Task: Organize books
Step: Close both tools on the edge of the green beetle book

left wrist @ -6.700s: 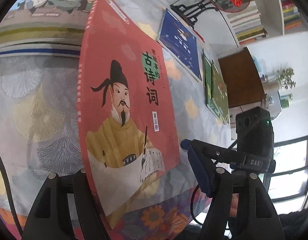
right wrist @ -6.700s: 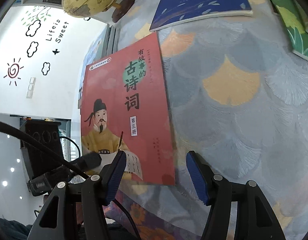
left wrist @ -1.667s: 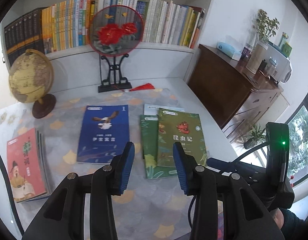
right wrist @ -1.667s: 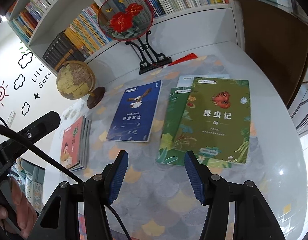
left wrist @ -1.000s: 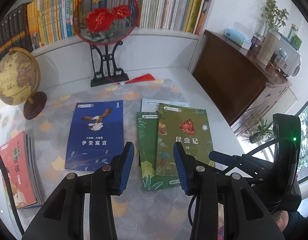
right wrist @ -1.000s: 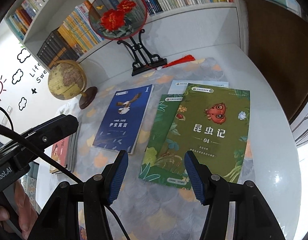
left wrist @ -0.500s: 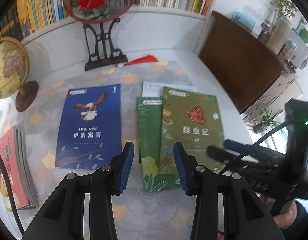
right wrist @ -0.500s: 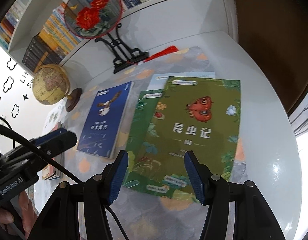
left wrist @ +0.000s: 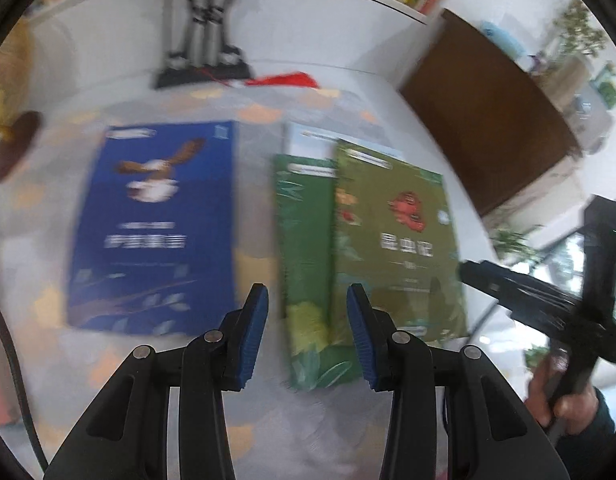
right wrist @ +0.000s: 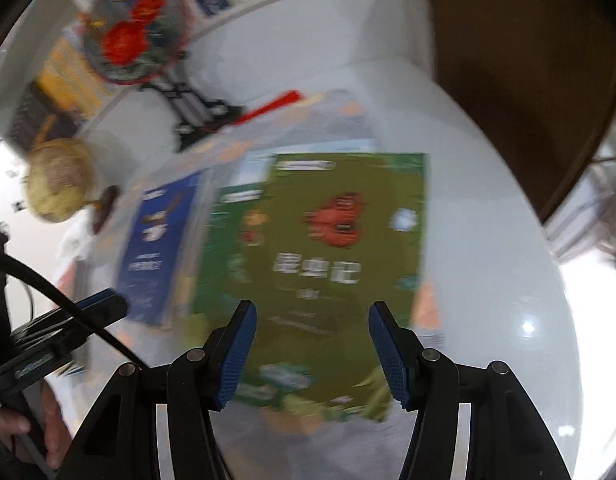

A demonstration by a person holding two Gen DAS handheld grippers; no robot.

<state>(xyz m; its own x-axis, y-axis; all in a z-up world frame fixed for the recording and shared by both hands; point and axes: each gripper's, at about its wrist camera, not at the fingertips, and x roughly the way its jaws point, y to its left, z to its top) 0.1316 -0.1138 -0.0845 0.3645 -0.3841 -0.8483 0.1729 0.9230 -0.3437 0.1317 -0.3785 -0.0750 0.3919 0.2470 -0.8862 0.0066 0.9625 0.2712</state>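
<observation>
While both tongs hover parted, green book [right wrist: 332,256] lies below right tongs [right wrist: 312,352]

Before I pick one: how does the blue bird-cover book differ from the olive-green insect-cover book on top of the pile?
The blue bird-cover book lies alone on the cloth; the olive-green insect-cover book rests on a darker green book, overlapping it. Blue shows a brown bird, olive a red insect. Blue sits left, olive right. Both lie flat, face up, untouched.
</observation>
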